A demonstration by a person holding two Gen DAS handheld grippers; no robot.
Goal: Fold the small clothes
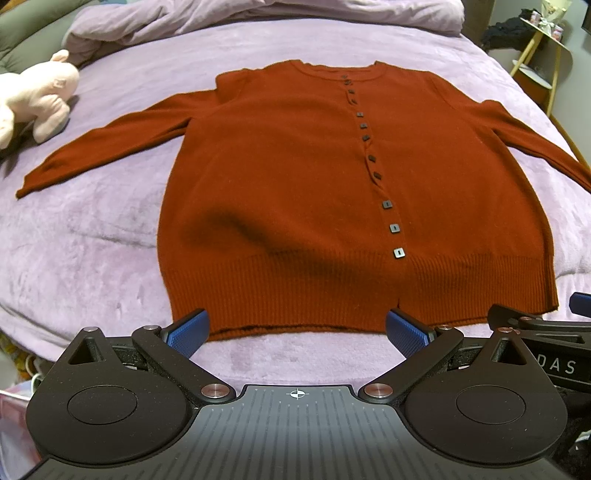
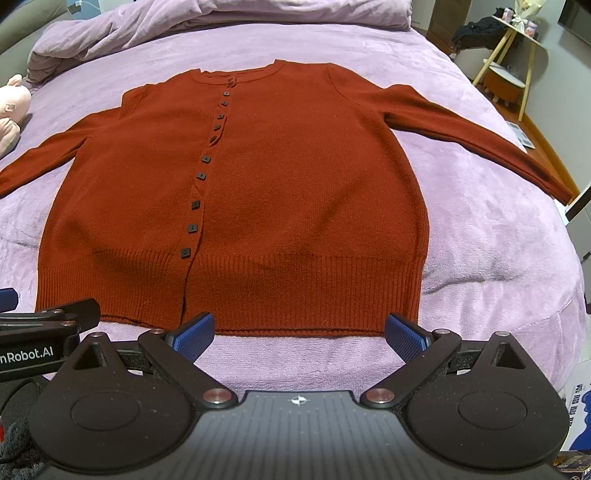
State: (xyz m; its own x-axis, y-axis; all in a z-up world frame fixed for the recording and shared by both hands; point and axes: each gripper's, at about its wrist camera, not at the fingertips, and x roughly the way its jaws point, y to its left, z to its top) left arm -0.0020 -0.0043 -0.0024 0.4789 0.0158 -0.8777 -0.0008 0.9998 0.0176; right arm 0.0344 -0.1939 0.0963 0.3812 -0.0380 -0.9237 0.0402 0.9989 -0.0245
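A rust-red buttoned cardigan [image 1: 280, 192] lies flat, sleeves spread, on a lilac bedspread [image 1: 92, 240]. The left gripper [image 1: 297, 332] and right gripper [image 2: 299, 334] hover at its ribbed hem, jaws wide, holding nothing.

The cardigan [image 1: 295, 184] is seen in a plain rust red, its hem [image 1: 369, 295] ribbed in the same red; its buttons [image 1: 398, 253] are dark grey and square; the bedspread [image 1: 92, 240] is shown in a mottled pale lilac, and the duvet [image 1: 258, 18] in a matching lilac; the plush toy [image 1: 40, 99] is coloured pale pink; the left gripper [image 1: 297, 330] is made in matt black with blue textured pads [image 1: 186, 334]; the right gripper [image 2: 299, 334] is coloured alike, black with blue pads [image 2: 194, 336]; white lettering is carried on black; the side table [image 2: 513, 44] is given pale yellow legs.
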